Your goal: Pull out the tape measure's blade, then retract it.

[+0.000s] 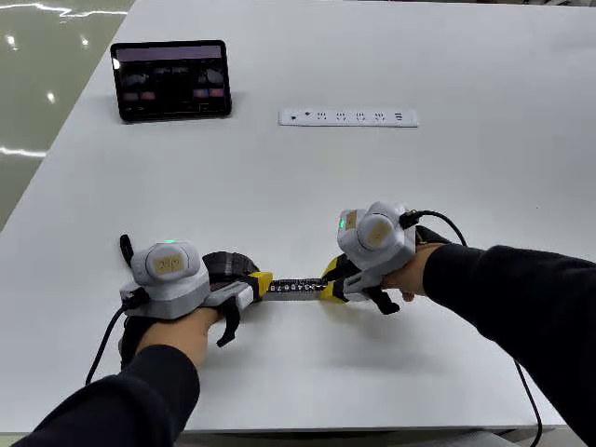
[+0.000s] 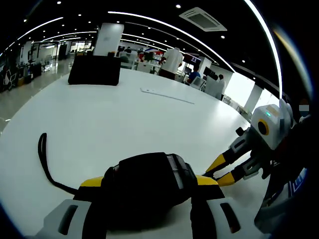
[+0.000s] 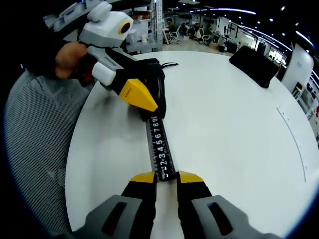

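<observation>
On white workbench (image 1: 307, 186), left gripper (image 2: 149, 180) clamps tape measure (image 1: 228, 268); right gripper view shows right gripper (image 3: 166, 178) pinching numbered blade (image 3: 159, 144).

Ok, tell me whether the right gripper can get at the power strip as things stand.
Probably not yet: the right gripper is shut on the tape blade. Nothing lies between it and the power strip on the table, so only that grip seems to hold it back.

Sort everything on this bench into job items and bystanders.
Job: tape measure, clamped in the left gripper; its blade, pinched at the tip by the right gripper.
Lying about: tablet; power strip.
</observation>
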### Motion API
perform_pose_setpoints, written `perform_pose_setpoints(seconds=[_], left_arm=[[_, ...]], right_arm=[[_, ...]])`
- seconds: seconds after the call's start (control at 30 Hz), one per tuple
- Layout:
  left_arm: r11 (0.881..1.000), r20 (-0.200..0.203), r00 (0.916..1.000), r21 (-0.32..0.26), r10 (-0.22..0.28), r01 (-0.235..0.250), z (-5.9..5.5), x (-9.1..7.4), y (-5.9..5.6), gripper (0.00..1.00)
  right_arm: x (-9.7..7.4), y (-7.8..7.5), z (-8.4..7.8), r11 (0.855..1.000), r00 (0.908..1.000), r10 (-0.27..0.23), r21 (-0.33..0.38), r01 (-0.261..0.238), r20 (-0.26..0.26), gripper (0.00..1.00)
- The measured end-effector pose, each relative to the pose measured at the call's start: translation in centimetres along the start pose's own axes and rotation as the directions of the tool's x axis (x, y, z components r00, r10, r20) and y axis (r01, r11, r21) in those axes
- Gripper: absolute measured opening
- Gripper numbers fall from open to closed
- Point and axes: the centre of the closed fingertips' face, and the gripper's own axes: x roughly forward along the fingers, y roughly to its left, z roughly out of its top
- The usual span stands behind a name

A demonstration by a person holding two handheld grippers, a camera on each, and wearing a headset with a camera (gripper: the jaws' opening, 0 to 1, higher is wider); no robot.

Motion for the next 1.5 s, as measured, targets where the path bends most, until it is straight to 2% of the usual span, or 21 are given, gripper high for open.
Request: perform_pose_setpoints(seconds=[0.47,0.8,1.27,1.5], left_arm=[[1.0,-0.001,1.0,-0.003,-0.002,0.002,0.0,0.0,0.0,0.63],[1.0,0.002,1.0,-0.007,-0.002,0.002,0.0,0.0,0.0,0.63],[1.0,0.002,1.0,-0.015,-0.005,0.005,0.1,0.0,0.0,0.63],[1.0,0.002,1.0,-0.013,-0.006,0.006,0.0,0.0,0.0,0.63]], right_arm=[[1.0,0.6,1.1,1.0,0.9999,0.009,0.008,-0.009,0.011,0.1],[1.5,0.7,1.7,1.0,0.9997,0.014,-0.003,-0.014,0.022,0.1],[1.6,0.3,2.0,1.0,0.9996,0.013,0.024,-0.014,0.026,0.1],[1.7,0.5,2.2,1.0,0.9995,0.018,-0.006,-0.018,0.028,0.1]])
